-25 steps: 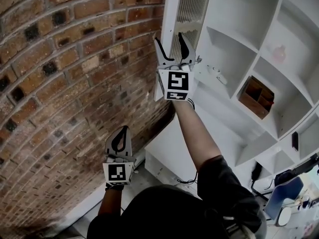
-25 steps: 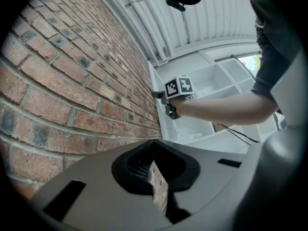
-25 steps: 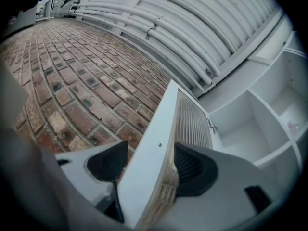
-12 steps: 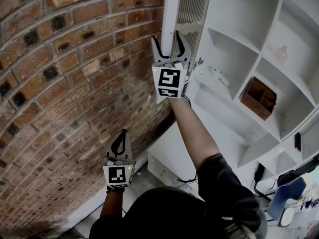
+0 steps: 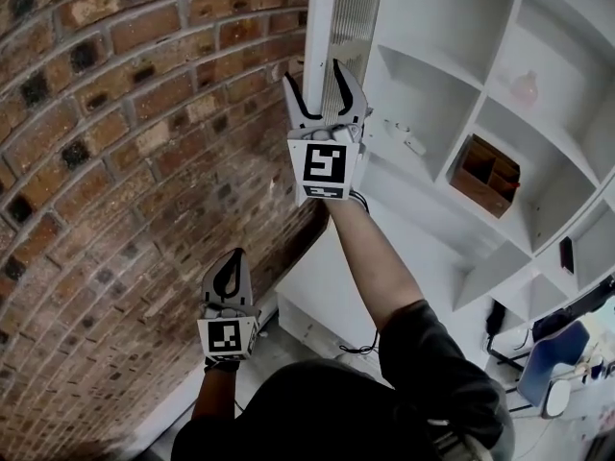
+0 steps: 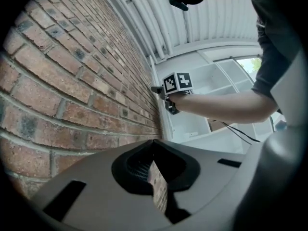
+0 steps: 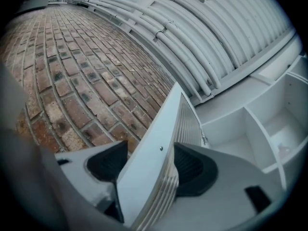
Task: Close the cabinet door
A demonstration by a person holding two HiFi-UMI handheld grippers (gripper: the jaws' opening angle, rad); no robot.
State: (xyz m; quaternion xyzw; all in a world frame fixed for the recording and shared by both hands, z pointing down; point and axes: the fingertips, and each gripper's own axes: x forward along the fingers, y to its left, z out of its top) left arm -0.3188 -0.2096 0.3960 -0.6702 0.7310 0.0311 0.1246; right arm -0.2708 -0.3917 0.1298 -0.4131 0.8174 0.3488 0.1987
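The white cabinet door (image 5: 351,17) with a ribbed inner panel stands open, edge-on beside the brick wall. My right gripper (image 5: 313,73) is raised to its lower edge, jaws open and straddling the door. In the right gripper view the door (image 7: 163,143) fills the gap between the two dark pads (image 7: 192,170) of the right gripper (image 7: 151,165). My left gripper (image 5: 231,262) hangs low near the wall, shut on nothing. The left gripper view shows the left gripper (image 6: 155,172) facing bricks, with the right gripper's marker cube (image 6: 177,82) far off.
The brick wall (image 5: 125,142) runs close along the left. Open white shelves (image 5: 452,113) hold a wooden box (image 5: 485,176) and a pale pink object (image 5: 524,86). A hinge fitting (image 5: 404,137) sits by the door. A blue chair (image 5: 553,363) stands at lower right.
My right gripper has shifted left and a little up along the door's lower edge, still open. The left gripper has sunk slightly and stays shut.
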